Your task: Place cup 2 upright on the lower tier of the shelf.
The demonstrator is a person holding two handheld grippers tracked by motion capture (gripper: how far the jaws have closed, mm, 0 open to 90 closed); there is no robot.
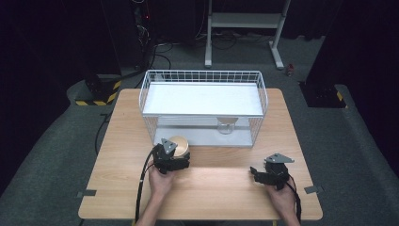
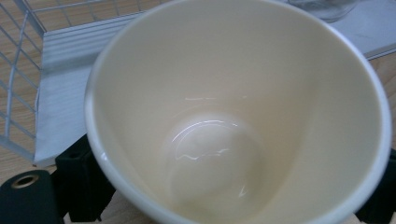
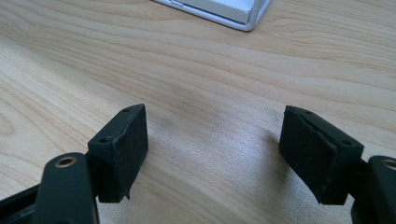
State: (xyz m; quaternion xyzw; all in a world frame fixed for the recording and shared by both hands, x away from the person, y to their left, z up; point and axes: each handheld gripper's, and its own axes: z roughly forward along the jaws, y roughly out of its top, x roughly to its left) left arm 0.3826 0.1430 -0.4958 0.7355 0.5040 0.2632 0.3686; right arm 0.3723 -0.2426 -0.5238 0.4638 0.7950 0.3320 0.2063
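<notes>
A cream cup [image 1: 179, 142] stands just in front of the white wire rack [image 1: 203, 75], and its glossy, empty inside [image 2: 233, 116] faces the left gripper view. My left gripper [image 1: 172, 157] is shut on the cup, with a black jaw on either side of its wall. My right gripper [image 1: 254, 172] rests low over the bare wooden table [image 1: 221, 188] at the front right. In the right gripper view, the right gripper [image 3: 215, 154] stands open with only wood between its pads.
The rack has a white upper shelf [image 1: 202, 99] and a lower tray [image 1: 207, 136]. A clear glass [image 1: 226, 126] stands on that tray, right of the cup. The tray's corner [image 3: 233, 16] lies ahead of the right gripper. The floor beyond holds cables and a stand's legs.
</notes>
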